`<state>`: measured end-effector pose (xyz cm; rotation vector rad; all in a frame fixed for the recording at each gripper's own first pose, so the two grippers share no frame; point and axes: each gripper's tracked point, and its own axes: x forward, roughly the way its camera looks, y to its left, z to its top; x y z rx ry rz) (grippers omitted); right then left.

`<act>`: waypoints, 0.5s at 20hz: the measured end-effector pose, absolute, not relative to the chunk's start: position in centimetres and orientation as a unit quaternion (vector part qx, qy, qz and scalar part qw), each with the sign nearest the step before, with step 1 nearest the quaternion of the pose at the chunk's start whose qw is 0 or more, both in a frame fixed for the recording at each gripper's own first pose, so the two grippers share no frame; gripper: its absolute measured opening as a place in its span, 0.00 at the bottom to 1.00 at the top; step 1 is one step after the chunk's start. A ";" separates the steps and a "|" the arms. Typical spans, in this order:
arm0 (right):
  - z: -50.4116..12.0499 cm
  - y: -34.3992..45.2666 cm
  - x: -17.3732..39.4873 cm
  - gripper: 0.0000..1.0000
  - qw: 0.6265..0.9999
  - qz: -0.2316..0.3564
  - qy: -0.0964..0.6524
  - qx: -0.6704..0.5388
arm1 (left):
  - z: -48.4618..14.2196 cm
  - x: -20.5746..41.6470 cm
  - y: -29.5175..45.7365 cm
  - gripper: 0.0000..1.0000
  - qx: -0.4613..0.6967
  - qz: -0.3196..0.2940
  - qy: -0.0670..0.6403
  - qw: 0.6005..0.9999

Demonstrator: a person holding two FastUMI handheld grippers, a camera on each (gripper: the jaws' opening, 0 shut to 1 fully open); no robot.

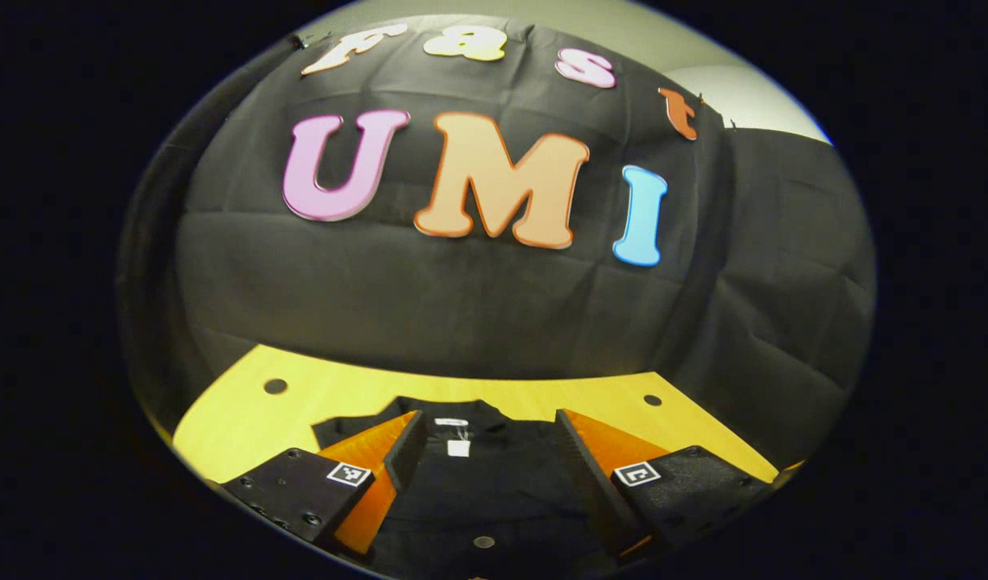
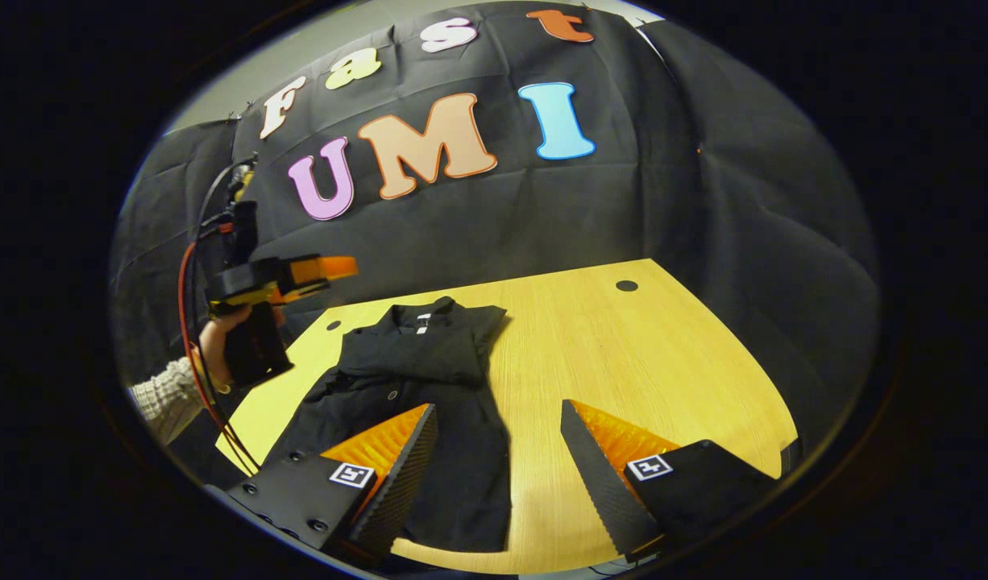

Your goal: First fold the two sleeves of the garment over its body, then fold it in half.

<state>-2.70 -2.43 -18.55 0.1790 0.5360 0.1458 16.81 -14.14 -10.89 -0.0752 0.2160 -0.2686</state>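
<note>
Left gripper point(image 1: 486, 443): fingers spread wide with nothing between them, held above the garment's collar end; in the right gripper view it hangs in the air off the garment's left side, gripped by a hand point(image 2: 220, 334) with a knit sleeve point(image 2: 159, 395) behind it.
Garment point(image 2: 417, 387): a dark buttoned top lying flat on the yellow wooden table point(image 2: 663, 354), collar toward the booth wall, hem toward the person. It looks narrow and straight-sided, with a fold of cloth lying across the chest, so the sleeves seem to be already laid over the body.
Step in hand: by my reading the sleeve folds are done and the fold in half is about to start; neither gripper has hold of any cloth.
Right gripper point(image 2: 498, 451): fingers wide apart and empty, one over the garment's lower right part, the other over bare table beside it.
Next move: probably each gripper must come down to one end of the garment, pinch both layers at a corner and carry that end over to meet the other, keeping the tucked sleeves from slipping out.
Writing: a small white neck label point(image 1: 452, 421) and a white tag point(image 1: 458, 448) sit inside the collar; both are too small to read. No brand can be made out.
</note>
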 end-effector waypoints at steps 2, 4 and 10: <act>-18.9 -1.6 -3.0 0.98 0.956 0.081 0.270 0.081 | -9.6 15.1 -10.8 0.93 -0.039 -0.111 0.093 0.989; -19.3 -0.7 -3.3 0.98 0.954 0.091 0.276 0.075 | -9.2 13.5 -7.8 0.93 -0.046 -0.088 0.090 0.991; -20.5 1.7 -4.2 0.98 0.948 0.114 0.292 0.060 | -12.5 7.6 1.2 0.94 -0.033 0.001 0.126 0.991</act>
